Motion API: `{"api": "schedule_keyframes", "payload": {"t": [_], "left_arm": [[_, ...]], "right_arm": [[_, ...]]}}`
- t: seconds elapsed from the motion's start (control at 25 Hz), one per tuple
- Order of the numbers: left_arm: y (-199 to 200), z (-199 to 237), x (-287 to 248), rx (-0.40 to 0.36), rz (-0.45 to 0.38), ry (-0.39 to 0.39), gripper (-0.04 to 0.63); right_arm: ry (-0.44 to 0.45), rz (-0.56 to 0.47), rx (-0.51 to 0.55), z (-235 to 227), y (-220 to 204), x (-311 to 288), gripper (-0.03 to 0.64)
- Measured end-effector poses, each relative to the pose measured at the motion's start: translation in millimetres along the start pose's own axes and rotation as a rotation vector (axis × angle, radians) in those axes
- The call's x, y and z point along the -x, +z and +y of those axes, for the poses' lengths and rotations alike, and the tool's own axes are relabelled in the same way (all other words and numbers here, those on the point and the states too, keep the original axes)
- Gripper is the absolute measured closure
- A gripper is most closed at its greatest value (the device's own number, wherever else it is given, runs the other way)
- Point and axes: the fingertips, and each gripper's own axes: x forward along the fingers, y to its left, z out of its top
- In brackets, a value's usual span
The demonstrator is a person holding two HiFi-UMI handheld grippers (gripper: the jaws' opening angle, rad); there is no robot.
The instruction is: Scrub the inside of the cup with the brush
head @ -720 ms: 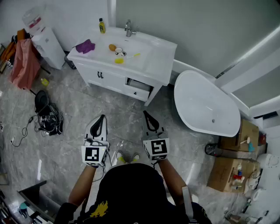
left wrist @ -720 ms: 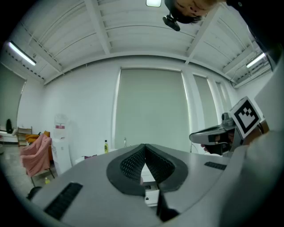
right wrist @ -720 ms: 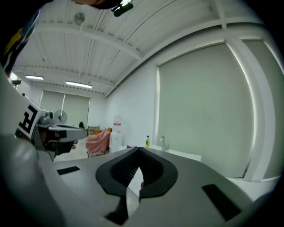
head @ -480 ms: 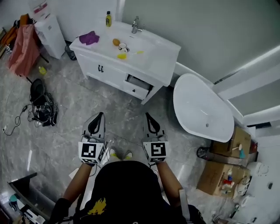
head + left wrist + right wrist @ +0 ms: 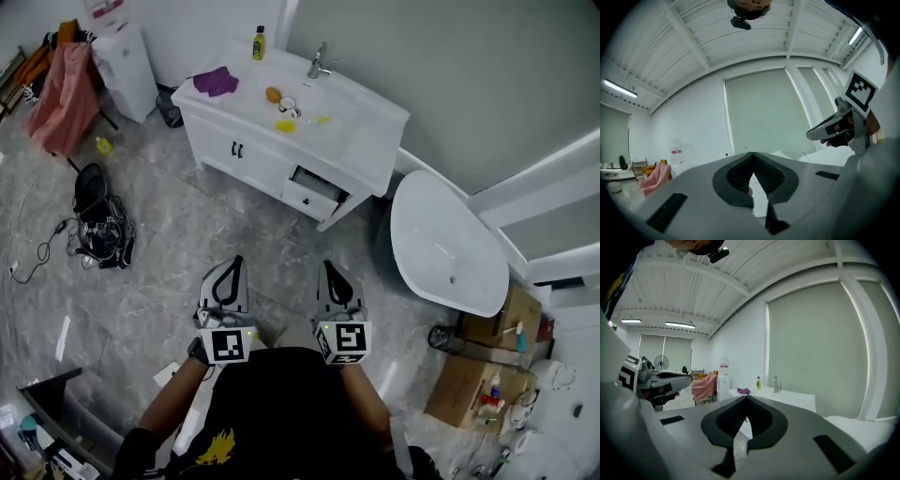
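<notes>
A white cup [image 5: 289,106] stands on the white vanity counter [image 5: 356,131] far ahead, by the sink. A yellow brush [image 5: 295,124] lies just in front of the cup. My left gripper [image 5: 234,263] and right gripper [image 5: 329,269] are held side by side over the grey floor, well short of the vanity. Both are shut with nothing between the jaws. In the right gripper view the vanity [image 5: 787,397] shows in the distance beyond the closed jaw tips [image 5: 746,397]. The left gripper view shows its closed jaw tips [image 5: 752,153] and the right gripper [image 5: 843,124] beside it.
On the counter are a purple cloth [image 5: 218,82], a yellow bottle [image 5: 258,43], an orange object [image 5: 273,95] and a tap [image 5: 322,61]. A vanity drawer [image 5: 312,190] hangs open. A white bathtub [image 5: 448,246] is at the right, cables [image 5: 98,234] at the left, cardboard boxes [image 5: 478,375] at the lower right.
The view has shifted, so the vanity now sits a little further right and lower in the head view. Both grippers stay shut, side by side in front of the person.
</notes>
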Motion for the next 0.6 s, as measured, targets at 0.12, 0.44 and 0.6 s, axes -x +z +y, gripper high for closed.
{"api": "schedule_keyframes", "payload": {"t": [0.12,0.44,0.6], "left_arm": [[-1.4,1.6,-6.9,0.036,-0.009,-0.048,0.578],[-25.7,16.6,-74.4,0.104,0.022,-0.057,0.578],[-41.7,26.0,-144.9,0.094,0.038,-0.047,0.578]], "right_arm": [[-0.008,-0.004,-0.017,3.0,2.7,-7.4,0.591],[-0.005,0.014,-0.02,-25.1,-0.7,-67.7,0.591],[0.005,-0.006,-0.034,-69.5,4.1,-131.1,0.591]]}}
